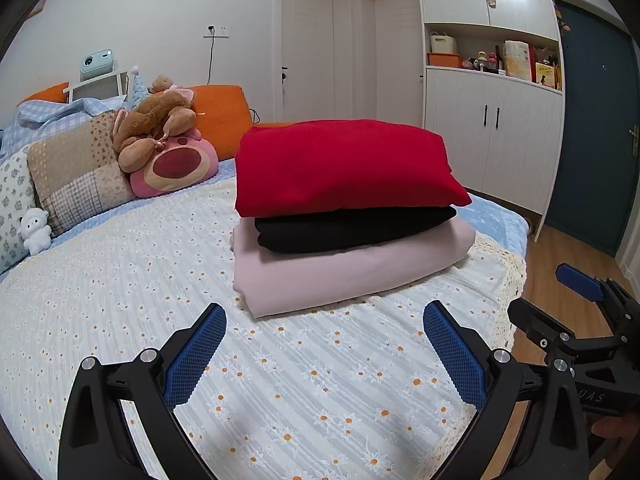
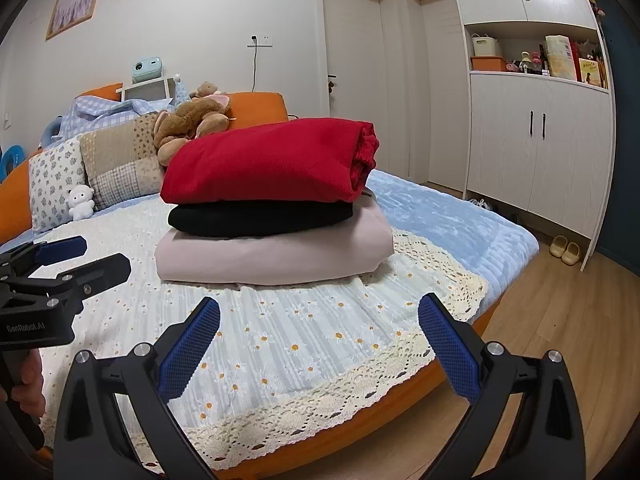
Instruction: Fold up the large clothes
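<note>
Three folded garments are stacked on the bed: a red one (image 1: pixel 344 164) on top, a black one (image 1: pixel 352 226) in the middle, a pale pink one (image 1: pixel 352 272) at the bottom. The stack also shows in the right wrist view, red (image 2: pixel 264 160), black (image 2: pixel 260 216), pink (image 2: pixel 276 256). My left gripper (image 1: pixel 324 320) is open and empty, a little in front of the stack. My right gripper (image 2: pixel 320 316) is open and empty, also short of the stack, near the bed's front edge. Each gripper shows in the other's view, the right (image 1: pixel 560 300) and the left (image 2: pixel 92 256).
A daisy-print bedspread (image 1: pixel 160 280) with a lace edge (image 2: pixel 360 396) covers the bed. Pillows (image 1: pixel 76 172) and plush toys (image 1: pixel 160 136) lie at the headboard. A white wardrobe (image 2: pixel 536 152) and wooden floor (image 2: pixel 560 312) are to the right, with slippers (image 2: pixel 565 251).
</note>
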`<state>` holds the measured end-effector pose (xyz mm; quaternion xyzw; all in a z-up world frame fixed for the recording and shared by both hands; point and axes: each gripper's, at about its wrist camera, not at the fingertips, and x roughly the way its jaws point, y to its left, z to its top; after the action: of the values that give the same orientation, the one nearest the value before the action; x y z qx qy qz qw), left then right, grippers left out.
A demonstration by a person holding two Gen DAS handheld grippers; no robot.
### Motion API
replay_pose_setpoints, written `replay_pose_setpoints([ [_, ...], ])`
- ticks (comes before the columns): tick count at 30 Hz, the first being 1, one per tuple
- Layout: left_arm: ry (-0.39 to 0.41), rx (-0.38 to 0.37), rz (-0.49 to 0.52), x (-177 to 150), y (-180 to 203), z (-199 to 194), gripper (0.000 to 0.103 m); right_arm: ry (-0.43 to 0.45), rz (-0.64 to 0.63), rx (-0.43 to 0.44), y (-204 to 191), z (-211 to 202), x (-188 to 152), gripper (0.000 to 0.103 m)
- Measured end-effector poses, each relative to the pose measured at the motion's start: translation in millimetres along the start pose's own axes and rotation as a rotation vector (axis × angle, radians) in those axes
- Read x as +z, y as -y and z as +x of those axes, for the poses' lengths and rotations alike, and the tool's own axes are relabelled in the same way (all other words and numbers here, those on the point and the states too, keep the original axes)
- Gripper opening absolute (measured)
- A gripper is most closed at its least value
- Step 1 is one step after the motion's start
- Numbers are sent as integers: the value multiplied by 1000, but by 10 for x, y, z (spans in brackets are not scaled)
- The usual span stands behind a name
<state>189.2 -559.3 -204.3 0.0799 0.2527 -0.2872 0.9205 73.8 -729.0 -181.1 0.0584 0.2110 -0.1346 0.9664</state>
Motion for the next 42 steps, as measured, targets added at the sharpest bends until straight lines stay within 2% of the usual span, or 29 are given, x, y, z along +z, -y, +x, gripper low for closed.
replay_pose_setpoints([
  [37, 7, 13, 28, -23, 12, -28, 100, 2, 6, 7, -13, -13, -13, 98],
  [42, 24, 40, 17, -16, -12, -41, 100, -7, 0, 12, -25, 10, 3, 98],
])
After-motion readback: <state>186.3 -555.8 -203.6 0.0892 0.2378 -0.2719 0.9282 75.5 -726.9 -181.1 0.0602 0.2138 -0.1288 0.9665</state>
